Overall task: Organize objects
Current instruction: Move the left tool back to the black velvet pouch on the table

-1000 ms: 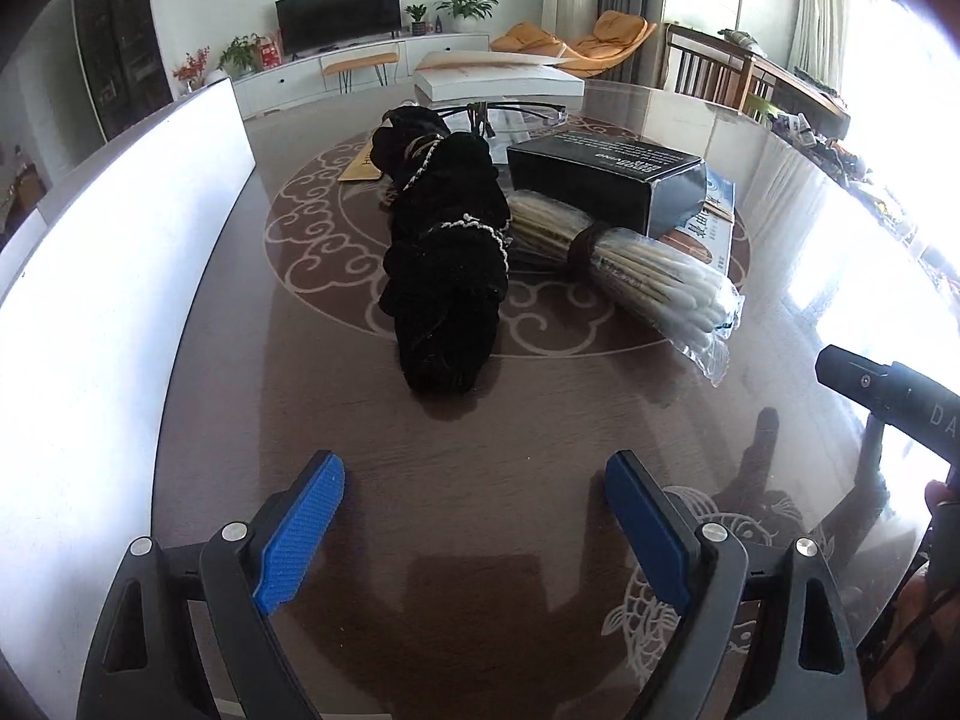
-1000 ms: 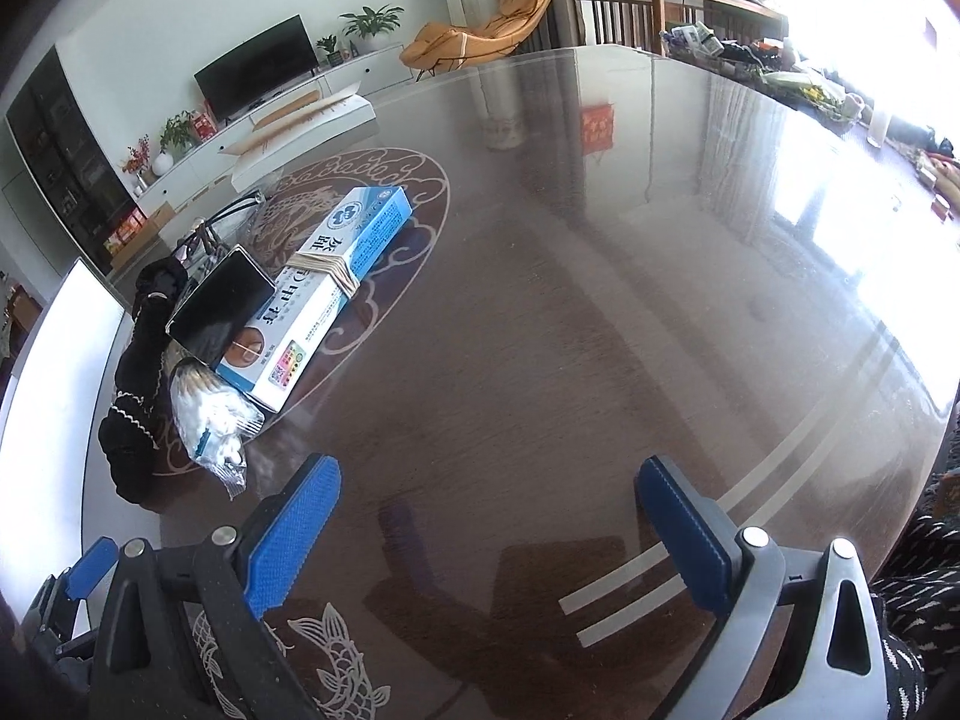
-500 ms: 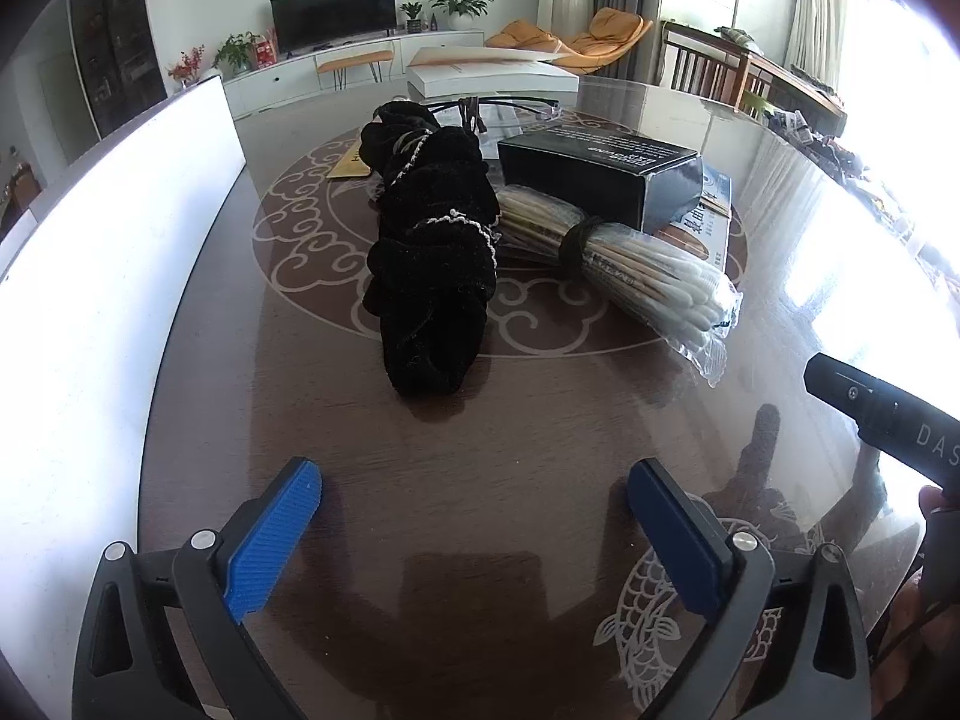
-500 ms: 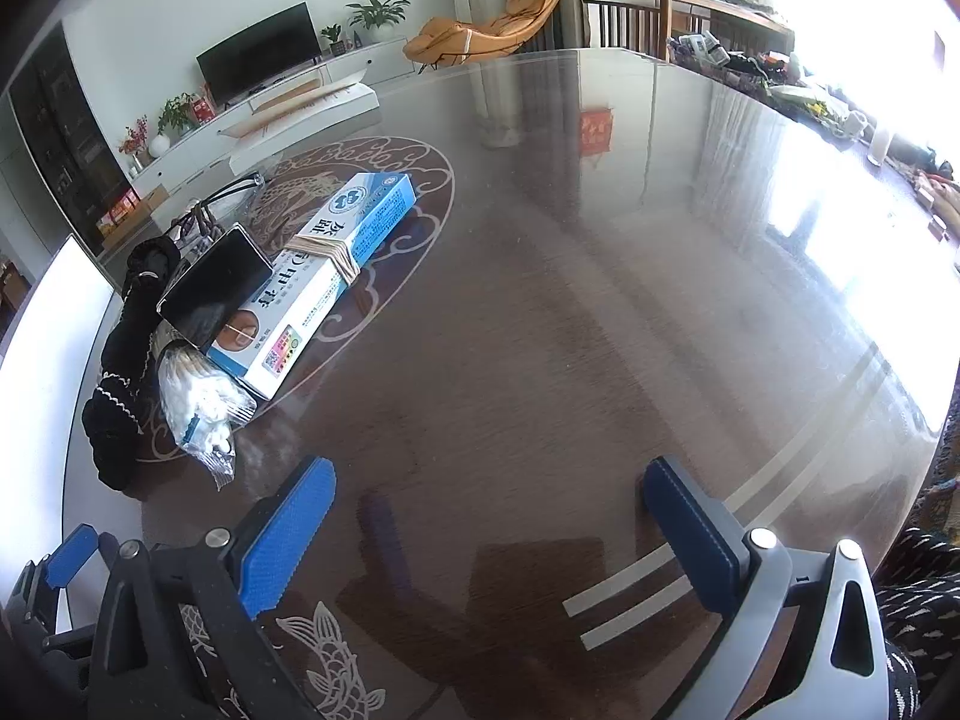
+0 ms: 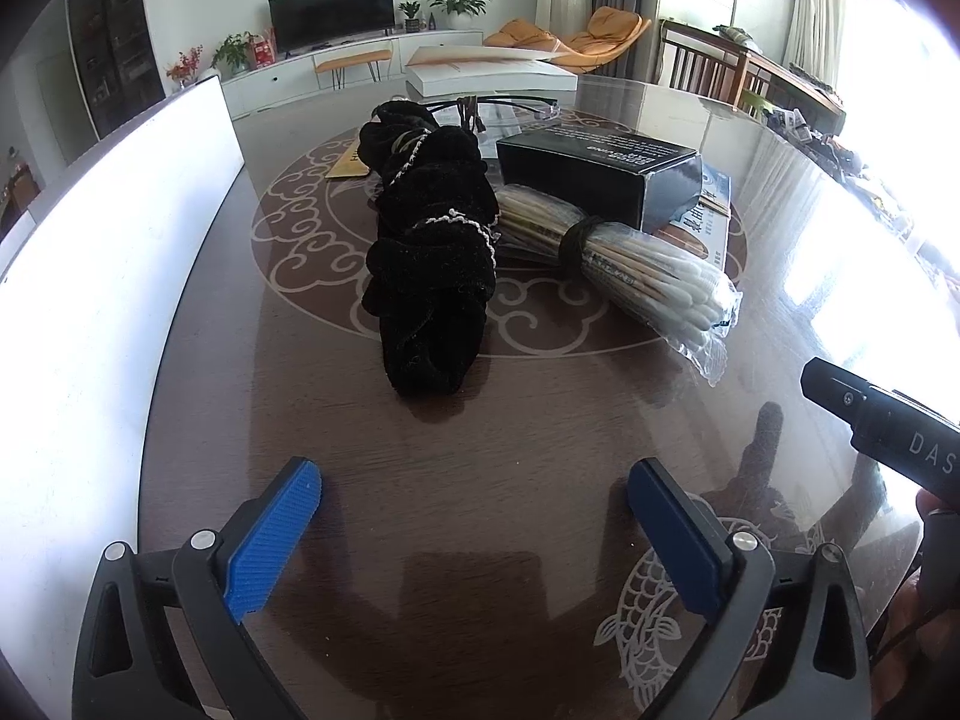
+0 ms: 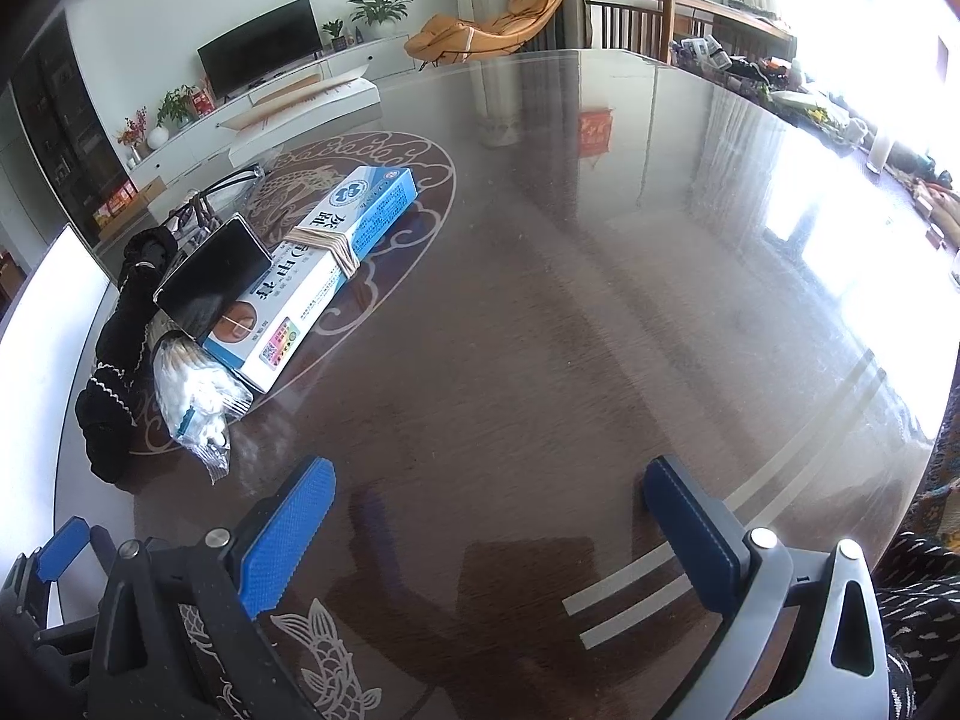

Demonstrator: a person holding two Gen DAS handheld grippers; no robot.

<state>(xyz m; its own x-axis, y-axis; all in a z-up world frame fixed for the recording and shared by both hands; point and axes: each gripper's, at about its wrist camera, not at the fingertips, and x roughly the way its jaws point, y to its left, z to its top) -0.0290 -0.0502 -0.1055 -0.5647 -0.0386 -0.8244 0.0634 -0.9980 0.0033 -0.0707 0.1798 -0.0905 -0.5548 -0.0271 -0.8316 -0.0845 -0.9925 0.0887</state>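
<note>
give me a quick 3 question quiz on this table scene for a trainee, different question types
1. True or false: the left tool is shut on the black velvet cloth bundle tied with white cord.
2. Multiple choice: what lies directly on top of the long blue and white cardboard box? A. clear plastic pack of cotton swabs B. black rectangular box C. eyeglasses
3. Fill in: both tools, including the right tool, hover over the dark glossy wooden table with jaws ____.

Key: 1 false; 2 B; 3 open
</note>
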